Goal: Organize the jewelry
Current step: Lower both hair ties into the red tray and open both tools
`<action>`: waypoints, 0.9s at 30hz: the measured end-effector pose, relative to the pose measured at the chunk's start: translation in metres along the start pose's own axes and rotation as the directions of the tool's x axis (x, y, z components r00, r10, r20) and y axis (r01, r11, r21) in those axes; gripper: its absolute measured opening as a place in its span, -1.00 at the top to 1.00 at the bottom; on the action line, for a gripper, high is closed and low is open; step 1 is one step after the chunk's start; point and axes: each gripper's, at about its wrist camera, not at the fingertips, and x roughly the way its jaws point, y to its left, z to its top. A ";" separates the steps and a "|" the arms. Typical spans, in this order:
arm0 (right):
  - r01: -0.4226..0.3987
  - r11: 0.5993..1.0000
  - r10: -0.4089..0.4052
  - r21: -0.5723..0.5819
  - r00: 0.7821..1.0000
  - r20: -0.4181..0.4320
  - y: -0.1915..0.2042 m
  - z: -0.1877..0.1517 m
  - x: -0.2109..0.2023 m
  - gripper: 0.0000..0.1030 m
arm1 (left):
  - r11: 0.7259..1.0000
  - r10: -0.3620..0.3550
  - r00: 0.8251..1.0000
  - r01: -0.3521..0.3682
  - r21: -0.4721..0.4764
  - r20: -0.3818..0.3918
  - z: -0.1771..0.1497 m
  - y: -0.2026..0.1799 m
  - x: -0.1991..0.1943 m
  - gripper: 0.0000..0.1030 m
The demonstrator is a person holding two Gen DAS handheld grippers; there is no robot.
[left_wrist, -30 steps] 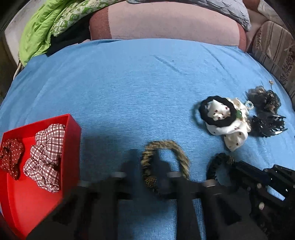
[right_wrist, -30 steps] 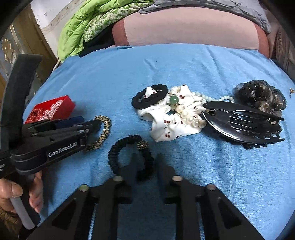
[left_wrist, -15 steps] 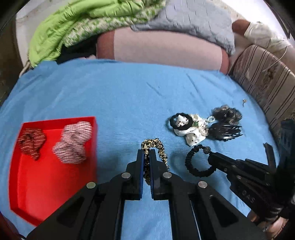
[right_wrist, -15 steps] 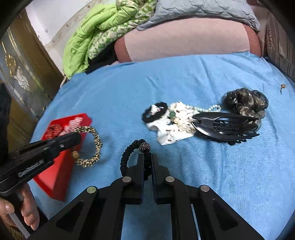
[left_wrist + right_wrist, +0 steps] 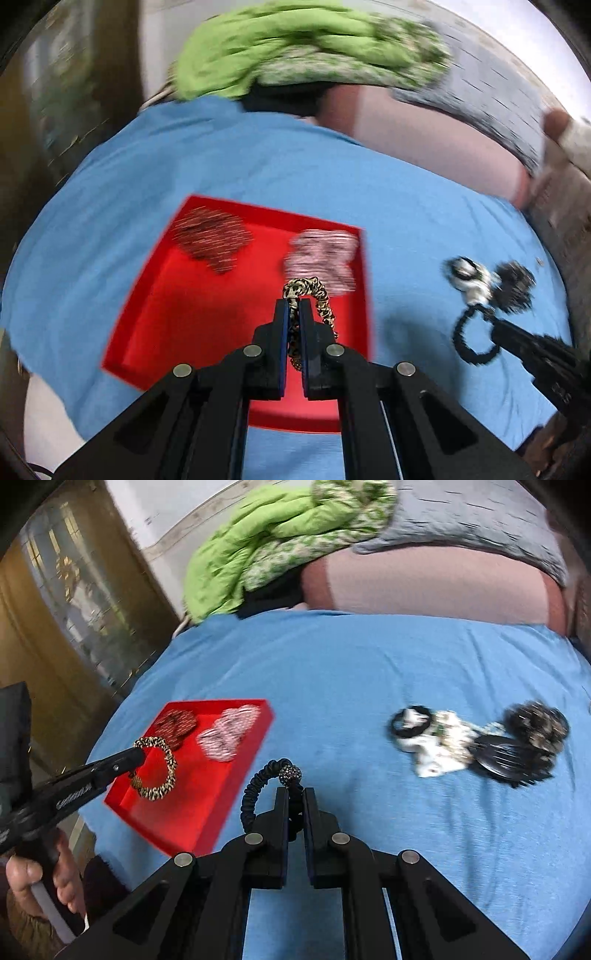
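The blue bedspread [image 5: 369,672] is wide and bare through its middle, so both hands have plenty of room; the crowding lies only at the far right, where the remaining pile of hair pieces [image 5: 476,738] sits. The red tray [image 5: 192,812] rests near the bed's left edge, two fabric scrunchies [image 5: 321,254] filling its far end while the near floor is free. The left gripper [image 5: 294,317] is clenched on the leopard-print hair tie [image 5: 317,295], hanging over that free floor; best to lower it inside the rim before letting go. The right gripper [image 5: 294,805] pinches the black beaded hair tie [image 5: 258,782] above the bedspread, just beside the tray.
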 end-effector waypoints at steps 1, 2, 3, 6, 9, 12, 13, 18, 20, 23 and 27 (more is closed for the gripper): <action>-0.010 1.000 0.010 -0.017 1.000 -0.010 0.009 0.002 0.005 0.84 | 1.000 0.007 1.000 -0.007 -0.016 -0.002 0.000 0.008 0.001 0.90; -0.017 0.999 0.016 -0.028 1.000 -0.018 0.016 0.004 0.009 0.84 | 0.999 0.015 1.000 -0.016 -0.034 -0.003 0.000 0.018 0.002 0.90; -0.022 0.999 0.021 -0.038 0.999 -0.027 0.022 0.005 0.013 0.84 | 0.998 0.024 1.000 -0.024 -0.050 -0.005 0.000 0.028 0.003 0.90; -0.040 0.996 0.036 -0.076 0.998 -0.054 0.043 0.010 0.029 0.84 | 0.996 0.045 0.999 -0.046 -0.071 -0.011 0.001 0.049 0.010 0.90; -0.048 0.992 0.040 -0.114 0.997 -0.073 0.063 0.017 0.047 0.84 | 0.995 0.064 0.997 -0.067 -0.078 -0.035 0.005 0.064 0.025 0.90; -0.068 0.989 0.054 -0.135 0.993 -0.102 0.079 0.023 0.069 0.84 | 0.994 0.059 0.996 -0.065 -0.087 -0.069 0.009 0.075 0.043 0.90; -0.079 0.988 0.063 -0.135 0.991 -0.117 0.085 0.025 0.079 0.84 | 0.994 0.062 0.995 -0.069 -0.086 -0.079 0.010 0.078 0.049 0.90; -0.114 0.985 0.088 -0.132 0.978 -0.189 0.103 0.028 0.122 0.84 | 0.993 0.085 0.990 -0.094 -0.077 -0.114 0.014 0.087 0.072 0.90; -0.116 0.983 0.084 -0.142 0.973 -0.215 0.109 0.026 0.137 0.84 | 0.992 0.098 0.988 -0.106 -0.062 -0.116 0.015 0.087 0.077 0.90; -0.116 0.982 0.079 -0.146 0.968 -0.237 0.113 0.026 0.153 0.84 | 0.993 0.107 0.988 -0.113 -0.045 -0.113 0.016 0.087 0.082 0.90; -0.118 0.983 0.080 -0.143 0.966 -0.246 0.115 0.025 0.161 0.83 | 0.993 0.104 0.989 -0.109 -0.038 -0.103 0.017 0.088 0.083 0.89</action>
